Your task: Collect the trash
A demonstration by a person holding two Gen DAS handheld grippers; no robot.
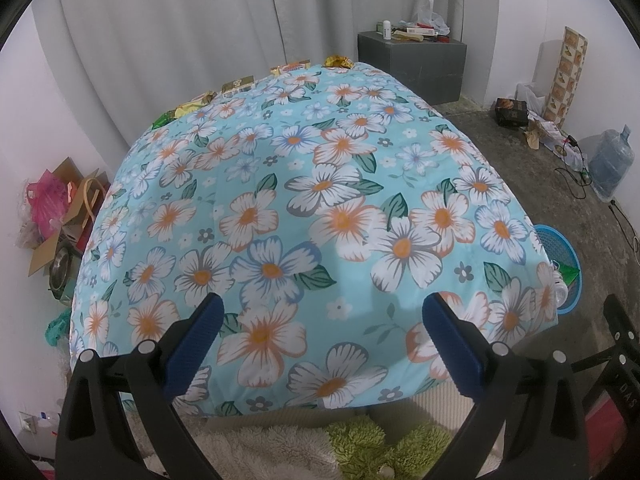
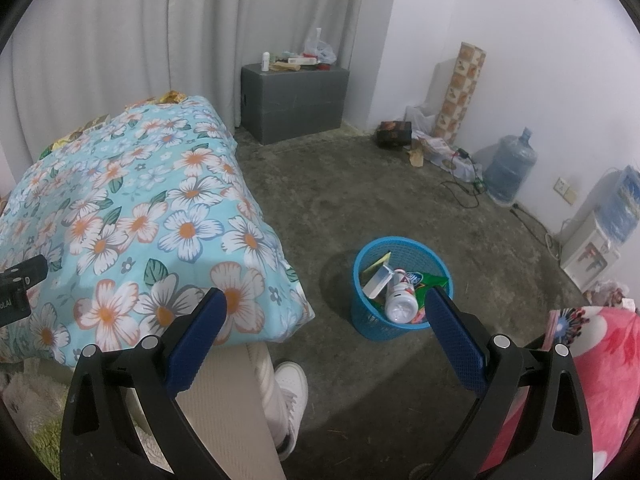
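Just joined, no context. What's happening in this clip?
A person with a tool in each hand is collecting trash. Both the left tool and right tool are open and hold nothing. The blue basket on the floor already holds a white bottle and packets. More wrappers line the far edge of the floral cover, not yet picked up.

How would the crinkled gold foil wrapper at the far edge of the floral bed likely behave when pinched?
The crinkled gold foil wrapper looks thin and crumpled, so probably very light and floppy, collapsing under pressure. Its shiny surface may be slippery. It lies on soft floral bedding, so it could shift if pushed.
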